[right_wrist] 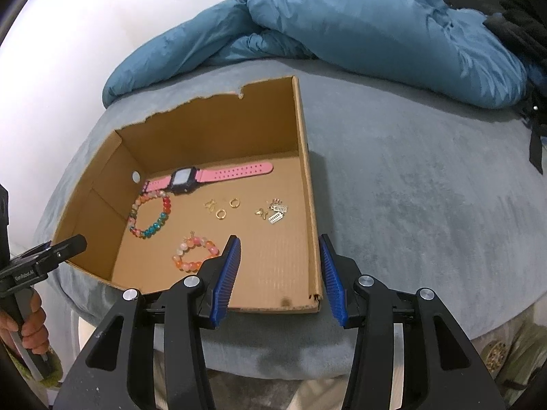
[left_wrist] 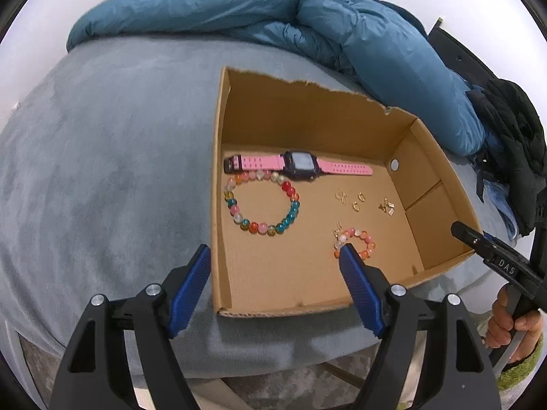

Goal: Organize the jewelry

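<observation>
An open cardboard box (left_wrist: 218,171) (right_wrist: 302,171) lies on a grey bed cover. In it are a pink-strapped watch (left_wrist: 299,165) (right_wrist: 184,177), a large multicoloured bead bracelet (left_wrist: 294,209) (right_wrist: 166,205), a small orange-pink bead bracelet (left_wrist: 367,239) (right_wrist: 191,266), gold hoop earrings (left_wrist: 356,206) (right_wrist: 220,213) and small charms (left_wrist: 388,206) (right_wrist: 276,213). My left gripper (left_wrist: 275,256) hangs open over the box's near left corner, its right finger covering part of the small bracelet. My right gripper (right_wrist: 279,242) is open above the box's right wall, holding nothing.
A crumpled blue duvet (left_wrist: 342,34) (right_wrist: 342,34) lies behind the box. Dark clothing (left_wrist: 512,136) is heaped at the bed's right side. The grey cover (left_wrist: 102,153) stretches left of the box. A hand (left_wrist: 512,324) grips the right gripper's handle and another hand (right_wrist: 30,324) the left's.
</observation>
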Motion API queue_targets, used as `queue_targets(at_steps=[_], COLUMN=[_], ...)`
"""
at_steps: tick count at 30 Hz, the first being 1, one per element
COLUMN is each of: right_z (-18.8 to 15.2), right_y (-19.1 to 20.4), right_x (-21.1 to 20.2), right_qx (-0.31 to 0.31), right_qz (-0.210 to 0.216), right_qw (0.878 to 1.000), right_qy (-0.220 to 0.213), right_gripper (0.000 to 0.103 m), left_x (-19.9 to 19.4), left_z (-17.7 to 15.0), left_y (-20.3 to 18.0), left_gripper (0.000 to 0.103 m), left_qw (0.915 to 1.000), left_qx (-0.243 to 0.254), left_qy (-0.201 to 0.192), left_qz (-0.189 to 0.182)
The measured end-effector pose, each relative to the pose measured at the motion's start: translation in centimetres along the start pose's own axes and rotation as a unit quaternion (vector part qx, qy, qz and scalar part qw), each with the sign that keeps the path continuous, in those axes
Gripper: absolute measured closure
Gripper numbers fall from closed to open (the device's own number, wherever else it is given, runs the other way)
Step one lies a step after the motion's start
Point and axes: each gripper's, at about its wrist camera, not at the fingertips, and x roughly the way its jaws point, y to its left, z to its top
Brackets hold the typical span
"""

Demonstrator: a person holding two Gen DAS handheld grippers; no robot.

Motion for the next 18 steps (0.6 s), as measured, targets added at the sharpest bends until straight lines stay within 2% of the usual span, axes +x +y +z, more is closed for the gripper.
queue_targets(at_steps=[2,4,6,12,16,18], right_z=[0.0,-0.1,-0.4,-1.4,-1.7,-1.7], right_y=[0.0,-0.1,-0.2,0.0,0.7,1.2], right_x=[-0.7,-1.8,-2.8,-5.9,-7.8,-8.7], right_qx=[0.001,0.005,0.014,0.021,0.017,0.012], right_qz=[-0.006,-0.018,-0.022,-0.037,-0.048,-0.055], right_qw=[1.0,0.999,0.999,0.996,0.993,0.991], right_qy=[-0.013,-0.033,-0.044,-0.079,-0.108,-0.119], right_gripper=[0.055,0.045,0.043,0.031,0.021,0.017], left_x=[-0.9,-2.0,-2.8,-6.7,-8.9,-9.8], left_z=[-0.2,-0.4,-0.3,-1.0,-1.5,-1.6], left_y=[-0.6,-1.1,-1.2,-1.0,-1.3,-1.6], left_gripper=[0.028,0.026,0.024,0.014,0.006,0.006], left_qw=[0.9995,0.9981,0.9973,0.994,0.9906,0.9895], left_qx=[0.018,0.032,0.03,-0.005,-0.006,-0.005], left_qy=[-0.02,-0.039,-0.051,-0.101,-0.128,-0.134], left_qz=[0.019,0.037,0.045,0.041,0.047,0.052])
